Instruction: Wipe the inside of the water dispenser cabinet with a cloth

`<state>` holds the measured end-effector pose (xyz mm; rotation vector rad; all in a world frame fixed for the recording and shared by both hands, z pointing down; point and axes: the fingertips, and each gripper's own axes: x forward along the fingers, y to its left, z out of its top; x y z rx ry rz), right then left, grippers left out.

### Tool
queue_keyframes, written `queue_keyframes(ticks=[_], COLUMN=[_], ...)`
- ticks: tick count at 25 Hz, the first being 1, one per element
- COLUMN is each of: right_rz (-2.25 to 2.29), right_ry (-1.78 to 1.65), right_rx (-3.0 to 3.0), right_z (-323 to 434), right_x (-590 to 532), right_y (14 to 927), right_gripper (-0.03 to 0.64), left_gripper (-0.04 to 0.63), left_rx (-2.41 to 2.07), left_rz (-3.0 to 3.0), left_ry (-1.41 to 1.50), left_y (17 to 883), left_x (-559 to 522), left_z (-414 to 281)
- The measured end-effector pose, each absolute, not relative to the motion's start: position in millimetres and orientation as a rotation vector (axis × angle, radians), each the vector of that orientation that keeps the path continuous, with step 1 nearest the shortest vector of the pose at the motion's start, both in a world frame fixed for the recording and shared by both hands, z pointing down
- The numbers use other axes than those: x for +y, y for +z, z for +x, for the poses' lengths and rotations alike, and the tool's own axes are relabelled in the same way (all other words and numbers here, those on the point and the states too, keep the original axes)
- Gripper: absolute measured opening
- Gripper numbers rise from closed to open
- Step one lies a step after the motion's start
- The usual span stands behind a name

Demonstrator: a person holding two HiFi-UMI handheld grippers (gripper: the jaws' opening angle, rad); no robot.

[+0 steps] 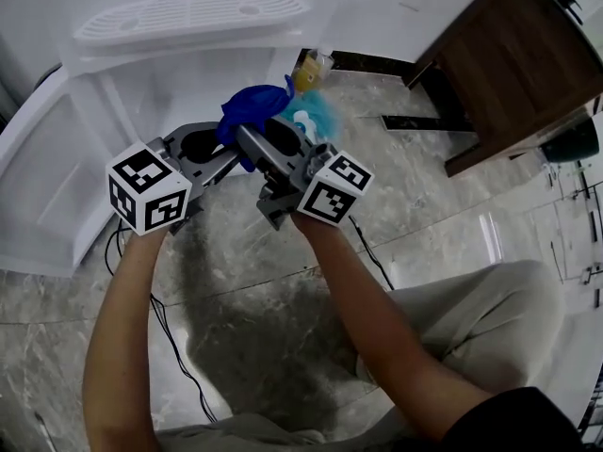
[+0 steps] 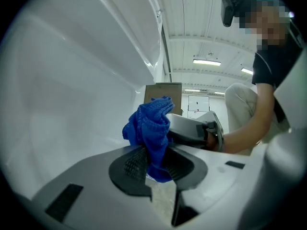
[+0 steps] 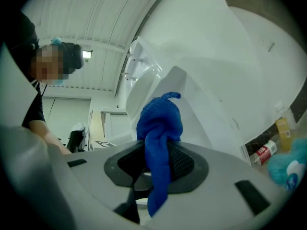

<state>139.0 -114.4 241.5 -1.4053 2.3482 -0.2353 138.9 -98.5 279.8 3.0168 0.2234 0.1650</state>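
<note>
A blue cloth (image 1: 252, 109) hangs bunched between my two grippers, in front of the white water dispenser (image 1: 113, 92). My left gripper (image 1: 224, 139) reaches it from the left and is shut on the blue cloth (image 2: 151, 131), whose lower end sits between the ribbed pads (image 2: 135, 162). From the right, my right gripper (image 1: 251, 139) is also shut on the cloth (image 3: 159, 128); a strip of it hangs down through the jaws. The right gripper's body (image 2: 196, 131) shows just behind the cloth in the left gripper view. Both grippers point roughly level towards each other.
The dispenser's drip grille (image 1: 188, 15) lies at the top and its white panels at the left. A yellow-capped bottle (image 1: 311, 69) and a turquoise fluffy thing (image 1: 316, 116) sit behind the cloth. A brown wooden cabinet (image 1: 518, 55) stands at top right. A black cable (image 1: 179, 356) runs over the marble floor.
</note>
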Motion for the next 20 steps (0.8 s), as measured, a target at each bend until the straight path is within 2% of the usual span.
queue_keyframes(ticks=[9, 15, 20], right_rz=[-1.422, -1.552, -1.573], right_ry=[-0.232, -0.169, -0.173], right_rx=[2.307, 2.179, 2.187], right_z=[178, 232, 247], right_x=[-97, -79, -78], right_y=[245, 244, 250], right_gripper=[0.107, 0.103, 0.103], left_gripper=[0.060, 0.058, 0.058], left_rx=[0.170, -0.249, -0.453], left_rz=[3.045, 2.955, 2.949], left_ry=[0.187, 0.009, -0.077], left_y=[279, 265, 260], left_x=[-107, -183, -219], left_z=[156, 138, 153])
